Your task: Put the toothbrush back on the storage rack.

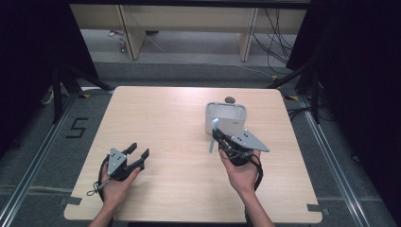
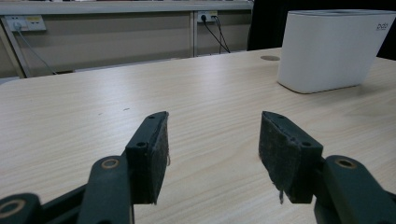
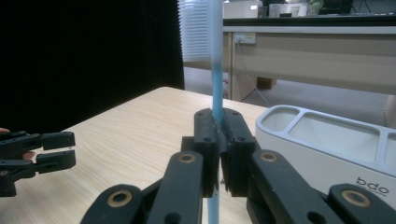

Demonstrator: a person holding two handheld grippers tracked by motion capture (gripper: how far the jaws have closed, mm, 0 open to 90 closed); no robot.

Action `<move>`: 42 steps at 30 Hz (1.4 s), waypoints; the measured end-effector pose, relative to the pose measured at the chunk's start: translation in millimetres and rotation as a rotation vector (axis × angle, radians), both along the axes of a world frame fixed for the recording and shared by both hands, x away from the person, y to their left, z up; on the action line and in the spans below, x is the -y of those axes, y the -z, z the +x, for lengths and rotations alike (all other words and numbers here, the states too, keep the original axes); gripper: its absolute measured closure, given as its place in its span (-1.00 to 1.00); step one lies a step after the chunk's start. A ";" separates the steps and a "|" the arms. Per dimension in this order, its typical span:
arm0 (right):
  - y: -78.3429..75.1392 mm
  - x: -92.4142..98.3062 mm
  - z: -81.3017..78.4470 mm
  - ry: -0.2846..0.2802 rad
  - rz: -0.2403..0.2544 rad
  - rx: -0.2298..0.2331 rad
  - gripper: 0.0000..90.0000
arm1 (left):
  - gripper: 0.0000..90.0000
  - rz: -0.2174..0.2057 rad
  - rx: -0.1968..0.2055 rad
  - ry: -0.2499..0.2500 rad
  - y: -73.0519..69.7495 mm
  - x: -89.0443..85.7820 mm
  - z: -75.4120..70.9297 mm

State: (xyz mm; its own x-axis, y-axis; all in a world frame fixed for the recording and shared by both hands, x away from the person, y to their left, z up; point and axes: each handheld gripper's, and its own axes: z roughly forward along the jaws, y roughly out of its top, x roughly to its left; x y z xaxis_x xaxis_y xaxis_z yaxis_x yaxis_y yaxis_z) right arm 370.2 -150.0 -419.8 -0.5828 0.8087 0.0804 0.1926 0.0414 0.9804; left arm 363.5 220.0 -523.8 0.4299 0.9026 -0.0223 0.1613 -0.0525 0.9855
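Upright between the pressed-together fingers of the right gripper (image 3: 218, 154), a slim light-blue plastic toothbrush (image 3: 216, 60) with dense white bristles, just beside a glossy white rounded holder (image 1: 226, 118) on the pale wood-grain bench (image 1: 175, 118); left gripper (image 2: 212, 154) fingers spread, empty.

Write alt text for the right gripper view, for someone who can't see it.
The right gripper holds a blue toothbrush upright between its shut jaws, bristles at the top. A white holder with open compartments sits just right of it on the wooden table; the left gripper is at far left.
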 end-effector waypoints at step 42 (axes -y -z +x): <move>-17.7 35.0 9.4 0.114 -0.026 0.041 0.91 | -0.11 0.001 0.007 -0.027 0.1 0.2 -1.3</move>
State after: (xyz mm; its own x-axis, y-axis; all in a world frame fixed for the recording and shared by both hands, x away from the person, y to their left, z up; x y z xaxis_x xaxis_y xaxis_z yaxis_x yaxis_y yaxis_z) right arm 379.6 -185.0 -402.1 -0.4890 0.8715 0.0369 0.1573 0.0466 0.9864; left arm 362.2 219.9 -523.9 0.4056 0.9139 -0.0179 0.1552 -0.0496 0.9866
